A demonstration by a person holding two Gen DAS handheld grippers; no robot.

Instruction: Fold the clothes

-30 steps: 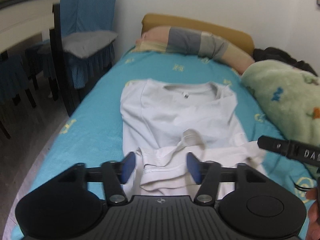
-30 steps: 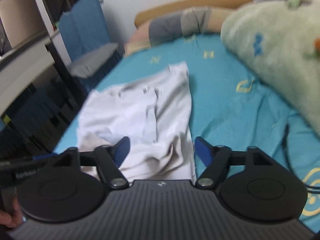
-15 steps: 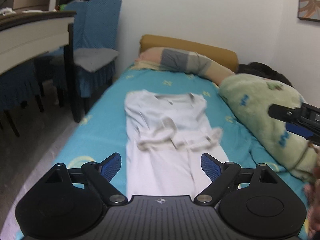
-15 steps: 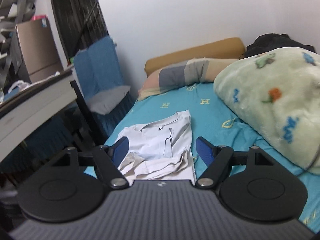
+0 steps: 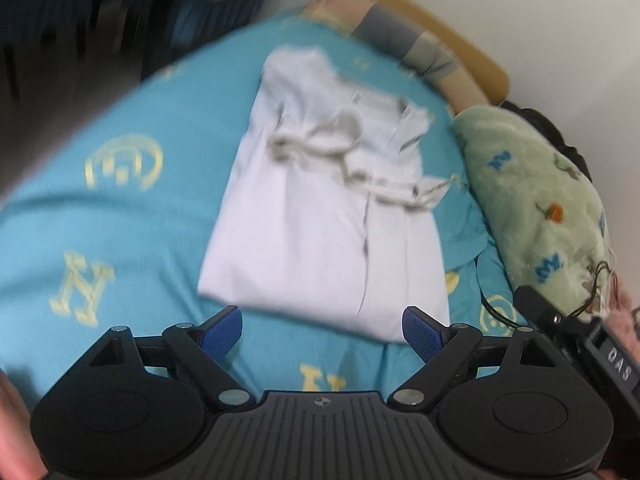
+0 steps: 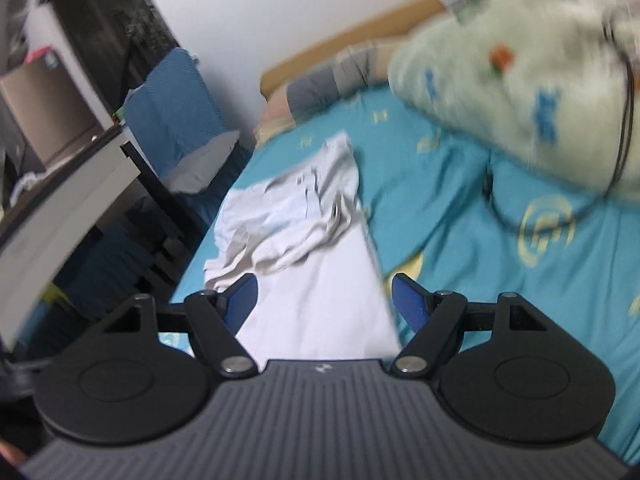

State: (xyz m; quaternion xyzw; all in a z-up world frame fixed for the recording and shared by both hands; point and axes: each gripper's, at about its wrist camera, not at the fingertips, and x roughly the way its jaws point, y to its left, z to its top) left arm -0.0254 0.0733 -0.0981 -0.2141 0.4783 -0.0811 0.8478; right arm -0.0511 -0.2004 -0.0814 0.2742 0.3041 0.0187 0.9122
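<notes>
- Shirt (image 5: 320,216) — a white one, lying lengthwise on the teal bed (image 5: 120,216), its sleeves bunched in a crumpled band across the chest and its lower half smooth and flat.
- Left hand-held gripper (image 5: 322,334) hangs over the bed just short of the shirt's hem; its jaws have just been opening and now stand wide, with only the hem's edge and bare sheet showing between the blue pads (image 5: 222,330).
- Right hand-held gripper (image 6: 324,300) is also spread wide, holding nothing; the shirt's lower half shows between its fingers, though whether they touch the cloth cannot be told.
- Part of the right tool shows at the lower right edge of the left wrist view, near the shirt's right corner.
- Green blanket (image 6: 520,92) is heaped along the bed's right side, apart from the shirt, with a thin black cable (image 6: 624,120) draped over it.
- Striped pillow (image 5: 420,48) lies at the head of the bed beyond the collar — both views are blurred.
- Blue-covered chair (image 6: 176,112) and a desk (image 6: 68,208) stand beside the bed on the left.
</notes>
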